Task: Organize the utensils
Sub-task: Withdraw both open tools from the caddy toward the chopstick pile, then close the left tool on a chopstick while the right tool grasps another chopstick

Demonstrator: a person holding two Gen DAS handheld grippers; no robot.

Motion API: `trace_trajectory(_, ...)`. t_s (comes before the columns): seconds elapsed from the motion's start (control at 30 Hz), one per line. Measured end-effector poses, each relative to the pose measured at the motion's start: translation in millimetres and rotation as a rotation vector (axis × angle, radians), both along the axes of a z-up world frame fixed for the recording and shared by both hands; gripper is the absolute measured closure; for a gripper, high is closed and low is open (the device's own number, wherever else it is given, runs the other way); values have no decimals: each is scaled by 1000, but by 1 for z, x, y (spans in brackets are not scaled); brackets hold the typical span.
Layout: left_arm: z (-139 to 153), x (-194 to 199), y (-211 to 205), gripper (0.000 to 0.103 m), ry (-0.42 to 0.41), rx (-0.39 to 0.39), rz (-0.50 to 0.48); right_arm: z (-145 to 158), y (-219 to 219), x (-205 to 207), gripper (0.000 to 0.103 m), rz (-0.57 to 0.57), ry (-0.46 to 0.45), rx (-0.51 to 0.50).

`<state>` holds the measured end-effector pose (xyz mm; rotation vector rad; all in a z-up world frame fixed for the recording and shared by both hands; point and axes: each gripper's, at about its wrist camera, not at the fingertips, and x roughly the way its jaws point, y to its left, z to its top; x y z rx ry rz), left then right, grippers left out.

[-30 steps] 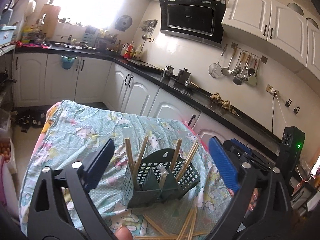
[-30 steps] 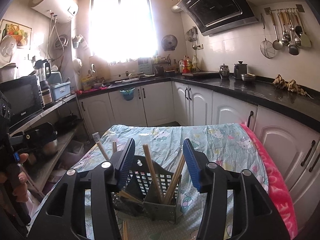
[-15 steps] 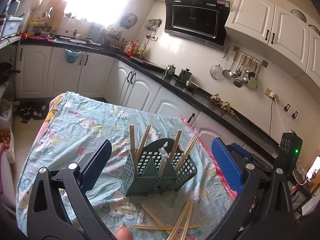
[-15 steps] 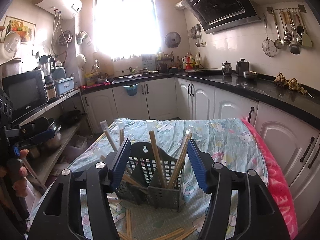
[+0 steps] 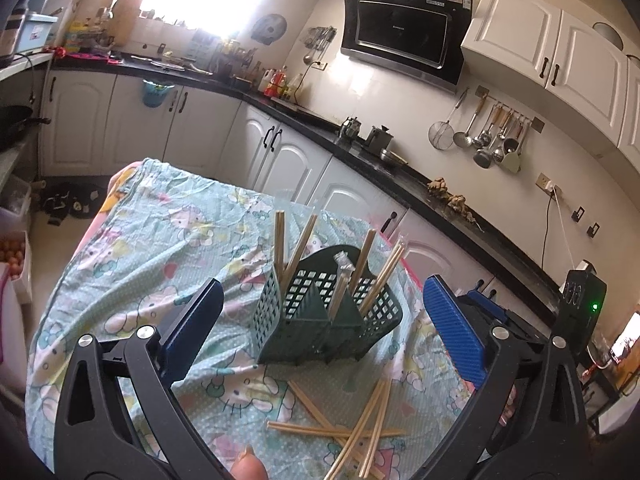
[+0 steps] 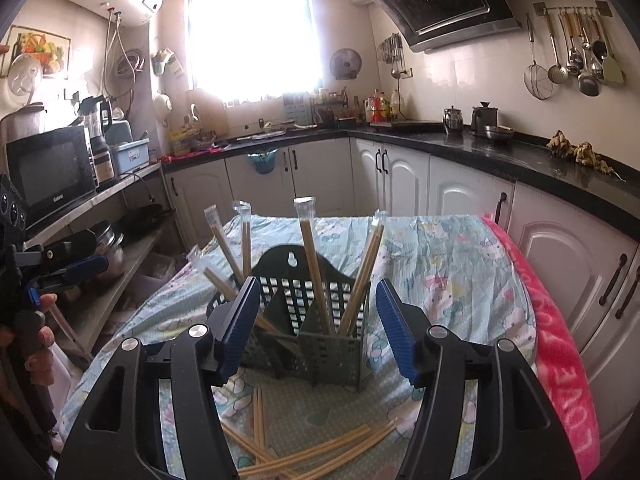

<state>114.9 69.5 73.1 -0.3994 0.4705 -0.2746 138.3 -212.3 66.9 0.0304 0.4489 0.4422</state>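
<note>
A dark green slotted utensil holder [image 5: 320, 320] stands on the table with several wrapped chopstick pairs [image 5: 296, 248] upright in it. It also shows in the right wrist view [image 6: 316, 320]. Loose chopsticks [image 5: 352, 428] lie crossed on the cloth in front of it, also seen in the right wrist view [image 6: 296, 452]. My left gripper [image 5: 320, 336] is open and empty, held back from the holder. My right gripper [image 6: 316, 328] is open and empty, its jaws on either side of the holder's near face.
The table wears a light blue cartoon-print cloth [image 5: 160, 248] with a pink towel edge [image 6: 560, 340] on the right. White cabinets and a black counter [image 6: 520, 160] run behind. A shelf with a microwave [image 6: 48, 176] stands at the left.
Both grippers have pulled back and risen from the holder, so the loose chopsticks on the cloth now show. Both stay open.
</note>
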Motion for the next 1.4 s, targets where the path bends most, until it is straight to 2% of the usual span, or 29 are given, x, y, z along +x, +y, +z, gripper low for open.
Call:
trace_trajectory(0.67, -63, -9, -20, 11, 164, 46, -34, -59, 0, -19, 45, 17, 149, -89)
trace_trajectory(1.13, -112, -10, -28, 11, 308, 30, -81, -93, -6, -19, 45, 2, 259, -122)
trace_trajectory(1.27, -126, -9, -30, 21, 351, 12, -92, -106, -8, -15, 47, -11, 305, -128)
trace_trajectory(1.37, -137, -7, -30, 34, 388, -13, -97, -116, -11, -10, 53, -20, 341, -133)
trace_trajectory(1.4, -141, -6, -30, 41, 404, -23, -101, -119, -12, -9, 54, -24, 352, -135)
